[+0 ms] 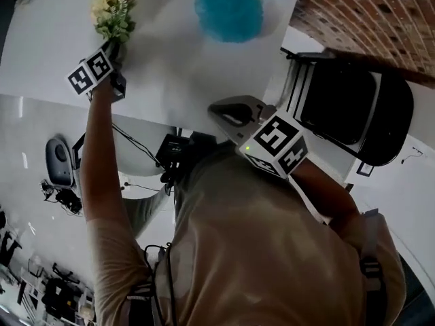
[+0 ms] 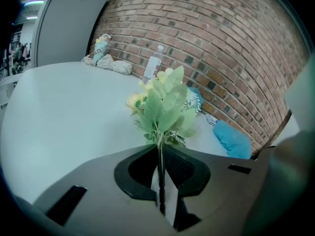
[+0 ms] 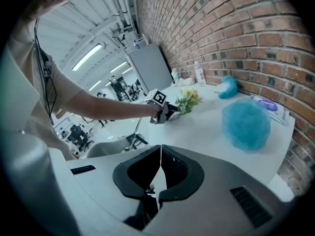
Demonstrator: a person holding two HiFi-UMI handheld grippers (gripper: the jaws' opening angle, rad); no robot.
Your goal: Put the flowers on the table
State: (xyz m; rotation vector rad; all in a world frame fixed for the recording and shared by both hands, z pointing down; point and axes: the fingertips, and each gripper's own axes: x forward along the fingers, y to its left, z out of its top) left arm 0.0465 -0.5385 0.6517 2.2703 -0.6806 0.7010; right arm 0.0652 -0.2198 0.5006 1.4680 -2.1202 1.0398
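Two grippers, one bunch: flowers held over the surface

Head view: left gripper [image 1: 114,49] is out over the white surface [image 1: 170,66], with the flowers [image 1: 112,9] sticking out just past its fingers. Can't tell if they touch the surface. Blue puff [image 1: 229,9] lies well right of those fingers. Right gripper [image 1: 228,111] sits at the near edge, black chair [image 1: 353,104] to its right.

Left gripper view: fingers [image 2: 183,168] narrow, pinched on the thin stem. Leaves and yellow blooms directly ahead of the tips, bottle [image 2: 154,65] and brick wall [image 2: 221,43] beyond.

Right gripper view: fingers [image 3: 177,168] pressed together, nothing between. Flowers [image 3: 187,100] well ahead of the tips, puff [image 3: 246,124] ahead-right.
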